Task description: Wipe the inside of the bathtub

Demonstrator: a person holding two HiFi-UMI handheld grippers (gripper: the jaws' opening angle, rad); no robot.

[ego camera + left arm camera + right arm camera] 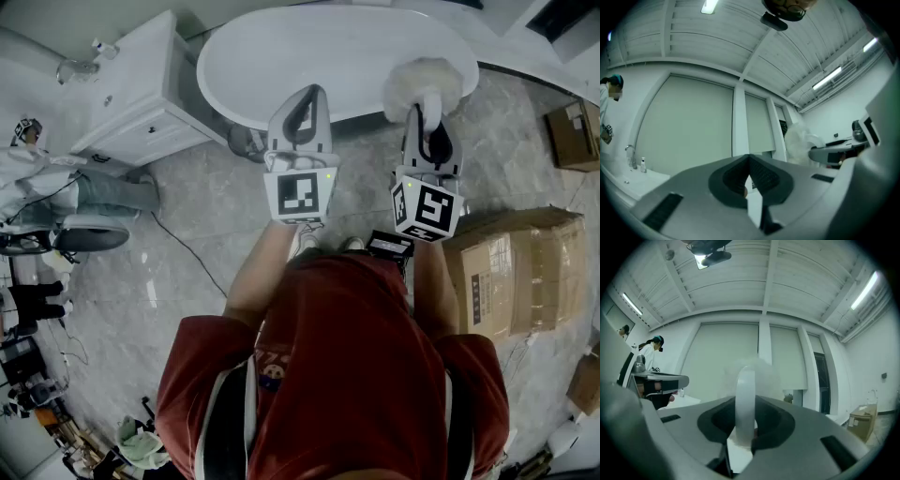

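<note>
Head view, far left: a white vanity cabinet [141,103] stands on the grey stone floor [216,216], just beside the left end of the bathtub [309,56]. The bathtub is a white oval lying across the top of the view, beyond both grippers; the part of its inside that we can see is bare.

Left gripper [301,101]: held up in front of the near rim of the tub, with its marker cube [300,192] facing the head camera. In the left gripper view [749,164] we read the jaws as brought together, dark ribbed pads meeting at the tips, with nothing between them. That camera looks up at a wall and ceiling, not into the tub.

Right gripper [428,131]: level with the left one and near it, not touching. In the right gripper view [744,420] the jaws are clamped on the flat white handle [745,399] of a fluffy white duster [751,371], which stands upright between the pads. In the head view the duster [422,82] overlaps the near rim at the right end of the tub; we cannot tell whether it touches the rim. The left gripper view also catches the duster [800,143] off to its right.

Far right: a cardboard box [511,272] sits on the floor, well apart from the tub.
</note>
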